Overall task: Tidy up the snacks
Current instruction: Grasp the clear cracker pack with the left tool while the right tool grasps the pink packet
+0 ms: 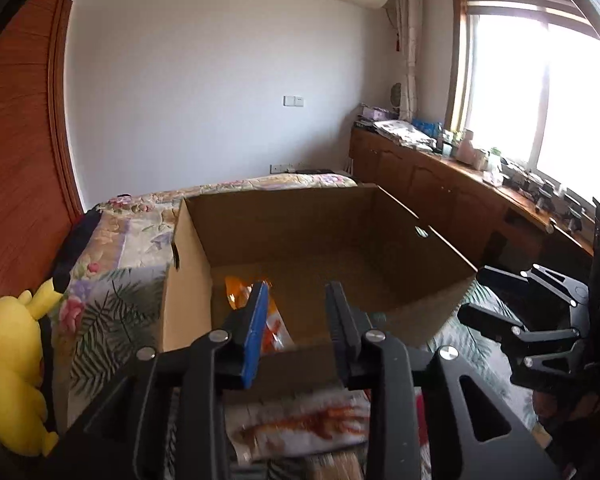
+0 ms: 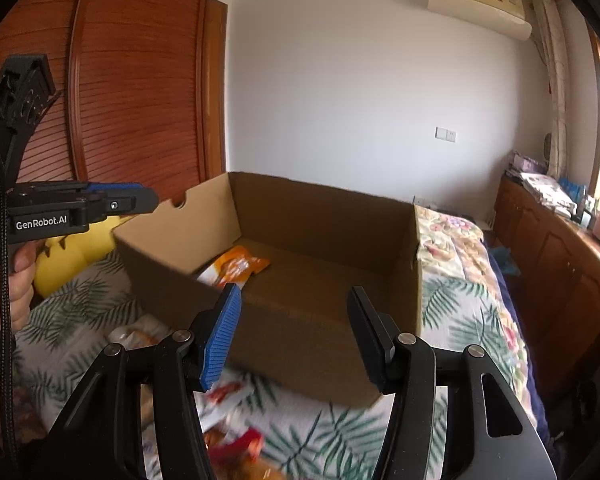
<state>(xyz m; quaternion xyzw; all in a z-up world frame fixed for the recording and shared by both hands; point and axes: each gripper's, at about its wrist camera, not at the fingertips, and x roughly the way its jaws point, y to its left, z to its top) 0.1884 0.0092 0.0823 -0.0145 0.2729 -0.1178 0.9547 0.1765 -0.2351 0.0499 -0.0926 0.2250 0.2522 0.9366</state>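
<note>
Hovering with both my left tongs (image 1: 296, 304) and right tongs (image 2: 296, 312) released, I risk nudging the cardboard box (image 2: 324, 320) while reaching blurred snack packets (image 2: 236, 440) at lower frame.

- One clear read: "GenRobot.AI" in white letters on the black side of the left gripper (image 2: 138, 200), seen from the right wrist view.
- The orange snack packet (image 2: 236, 266) in the cardboard box (image 2: 324, 208) carries print, but it is too blurred to read.
- Nothing legible on the air conditioner (image 2: 478, 4) or the wall switch (image 2: 445, 134).
</note>
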